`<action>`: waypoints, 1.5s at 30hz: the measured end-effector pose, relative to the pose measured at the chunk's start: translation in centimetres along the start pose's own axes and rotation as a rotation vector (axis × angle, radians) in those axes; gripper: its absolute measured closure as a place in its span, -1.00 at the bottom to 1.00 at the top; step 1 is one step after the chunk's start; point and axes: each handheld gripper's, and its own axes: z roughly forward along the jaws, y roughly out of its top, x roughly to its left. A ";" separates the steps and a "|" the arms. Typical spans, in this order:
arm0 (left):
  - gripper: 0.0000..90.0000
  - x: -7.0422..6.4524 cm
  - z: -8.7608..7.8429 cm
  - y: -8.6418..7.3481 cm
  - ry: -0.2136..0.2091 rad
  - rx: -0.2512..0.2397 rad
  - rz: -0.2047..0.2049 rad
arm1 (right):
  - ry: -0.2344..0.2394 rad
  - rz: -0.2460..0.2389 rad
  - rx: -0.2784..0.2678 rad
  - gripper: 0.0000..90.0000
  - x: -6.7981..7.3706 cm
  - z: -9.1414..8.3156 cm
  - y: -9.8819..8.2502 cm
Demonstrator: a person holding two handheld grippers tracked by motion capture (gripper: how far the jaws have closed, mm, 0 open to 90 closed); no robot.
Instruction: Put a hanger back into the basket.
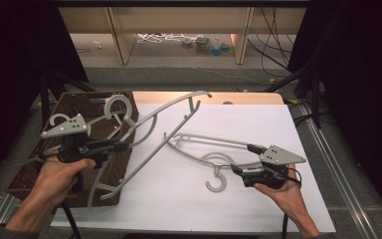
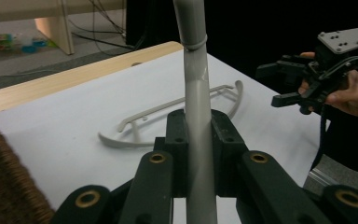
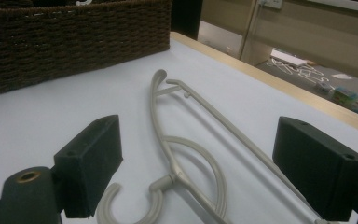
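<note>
Grey hanger (image 1: 151, 144): clamped in left tool (image 1: 121, 145) (raised beside the wicker basket (image 1: 30, 169)).
Right tool (image 1: 238, 171): jaws wide, over second hanger (image 1: 204, 149) on bench (image 1: 258, 124).

No legible text, label, brand, number or sign appears on any surface in the high view or either gripper view

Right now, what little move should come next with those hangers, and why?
Probably carry the lifted hanger, clamped in the left gripper, sideways and lay it beside the flat hanger. It still overlaps the basket; the right gripper waits open.
</note>
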 end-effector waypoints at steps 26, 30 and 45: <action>0.77 11.4 -5.6 1.5 0.308 0.036 -0.039 | -0.005 0.003 -0.013 -0.63 0.3 0.1 -0.2; 0.77 13.0 -6.0 0.7 0.344 0.057 -0.036 | 0.004 -0.003 0.003 -0.63 0.3 0.2 -0.2; 0.77 16.2 -7.5 -2.4 0.390 0.109 -0.041 | 0.003 -0.001 0.002 -0.63 0.2 0.2 -0.3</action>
